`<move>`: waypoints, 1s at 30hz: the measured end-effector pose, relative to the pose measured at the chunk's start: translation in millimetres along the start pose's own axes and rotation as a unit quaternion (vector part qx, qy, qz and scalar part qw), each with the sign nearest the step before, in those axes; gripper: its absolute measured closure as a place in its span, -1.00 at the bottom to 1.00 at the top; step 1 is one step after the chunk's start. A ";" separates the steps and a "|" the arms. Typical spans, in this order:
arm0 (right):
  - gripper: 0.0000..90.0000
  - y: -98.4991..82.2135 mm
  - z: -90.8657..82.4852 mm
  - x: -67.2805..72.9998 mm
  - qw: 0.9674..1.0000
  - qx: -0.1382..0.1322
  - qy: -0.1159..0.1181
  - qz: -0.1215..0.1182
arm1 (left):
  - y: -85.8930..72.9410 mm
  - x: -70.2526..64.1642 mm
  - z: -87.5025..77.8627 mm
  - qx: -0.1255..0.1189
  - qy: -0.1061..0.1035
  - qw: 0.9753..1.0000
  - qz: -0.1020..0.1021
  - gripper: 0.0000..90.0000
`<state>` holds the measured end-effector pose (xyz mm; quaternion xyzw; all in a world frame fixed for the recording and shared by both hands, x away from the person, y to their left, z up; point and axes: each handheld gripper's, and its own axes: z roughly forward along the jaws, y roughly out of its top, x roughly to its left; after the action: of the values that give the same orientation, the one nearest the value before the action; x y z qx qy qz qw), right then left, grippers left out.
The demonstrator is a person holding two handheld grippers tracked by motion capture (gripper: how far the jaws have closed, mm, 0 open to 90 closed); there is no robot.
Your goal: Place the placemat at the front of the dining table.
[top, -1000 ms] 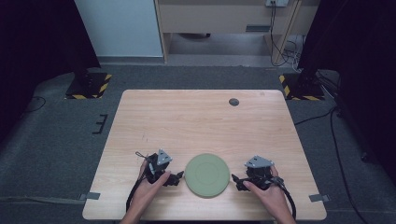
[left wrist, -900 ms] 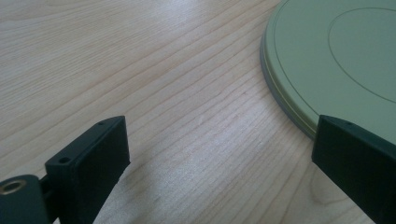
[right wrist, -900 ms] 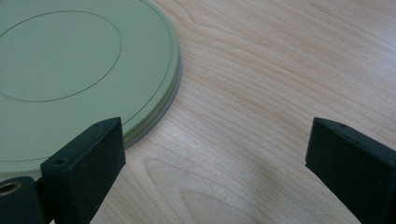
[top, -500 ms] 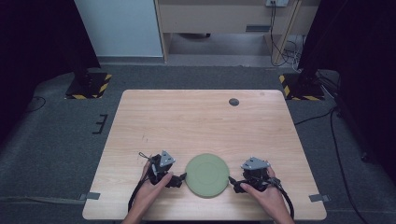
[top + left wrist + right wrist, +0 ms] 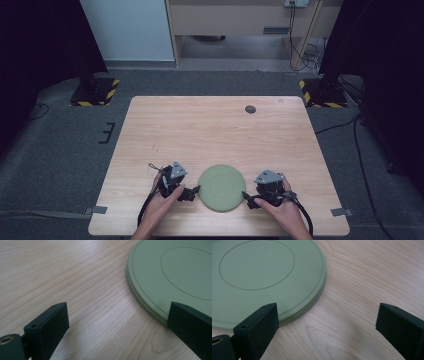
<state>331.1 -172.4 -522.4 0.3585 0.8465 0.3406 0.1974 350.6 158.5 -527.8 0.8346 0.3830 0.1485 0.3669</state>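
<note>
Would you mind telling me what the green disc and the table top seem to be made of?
Green disc: probably moulded plastic, matte; even colour, soft sheen, fine concentric grooves, layered rim. Table top: light wood or wood-look laminate, smooth; visible grain lines, though which is unclear.

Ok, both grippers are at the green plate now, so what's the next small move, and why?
Probably ease both grippers inward so the rim sits between the jaws. The left gripper and right gripper flank the green plate, jaws wide open, one jaw of each already over the rim.
</note>
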 end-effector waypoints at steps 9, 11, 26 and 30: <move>-0.92 0.3 0.4 0.5 1.000 0.002 -0.003 0.002 | 0.0 -0.9 0.2 -0.001 0.004 1.000 0.000 -0.94; -0.93 0.4 0.8 0.7 1.000 0.002 -0.004 0.004 | -0.3 -0.8 0.4 -0.002 0.005 1.000 -0.001 -0.95; -0.98 2.7 2.3 0.3 1.000 0.005 -0.019 0.006 | -0.2 -1.2 1.6 -0.003 0.012 1.000 -0.004 -1.00; -0.98 3.1 2.9 0.1 1.000 0.004 -0.023 0.010 | -0.3 -1.2 2.1 -0.005 0.014 1.000 -0.006 -1.00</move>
<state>334.2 -169.5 -522.2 0.3752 0.8395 0.3307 0.2124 350.8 156.6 -529.4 0.8283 0.3922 0.1601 0.3668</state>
